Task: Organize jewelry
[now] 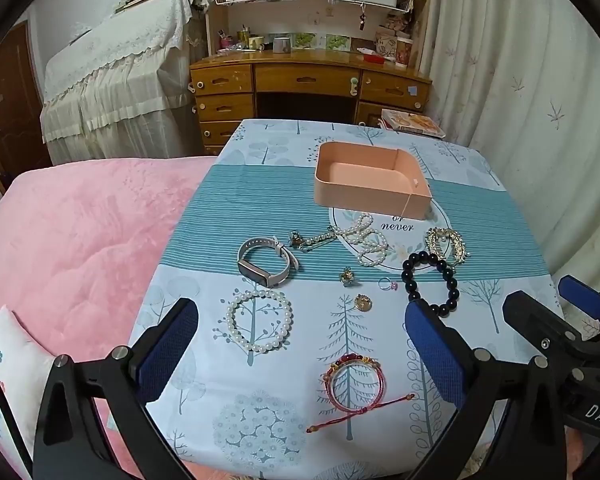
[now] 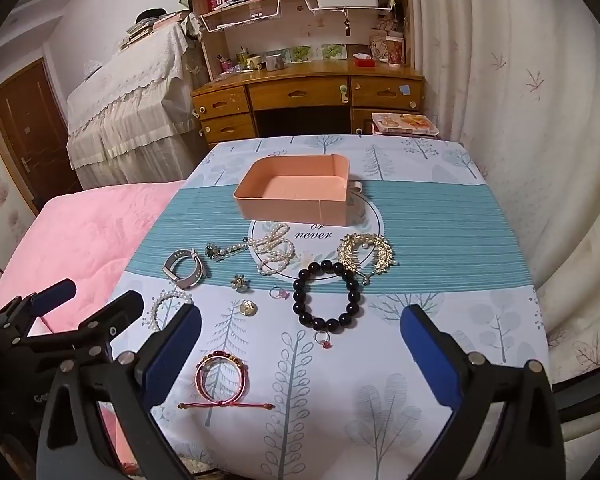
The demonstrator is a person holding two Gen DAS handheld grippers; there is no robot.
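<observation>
An empty peach tray (image 1: 400,200) (image 2: 284,206) stands at the far middle of the table. Before it lie a grey watch (image 1: 266,262) (image 2: 184,266), a pearl necklace (image 1: 366,240) (image 2: 274,250), a gold comb (image 1: 446,242) (image 2: 366,252), a black bead bracelet (image 1: 430,282) (image 2: 328,294), a pearl bracelet (image 1: 258,320) (image 2: 164,306), a red bracelet (image 1: 354,384) (image 2: 220,378), and small rings and charms. My left gripper (image 1: 302,354) is open and empty above the near table. My right gripper (image 2: 300,358) is open and empty beside it.
The table wears a blue tree-print cloth (image 1: 260,184) (image 2: 440,220). A pink bed (image 1: 72,240) (image 2: 84,228) lies to the left. A wooden desk (image 1: 308,80) (image 2: 308,92) stands behind, curtains (image 1: 520,80) (image 2: 520,100) to the right.
</observation>
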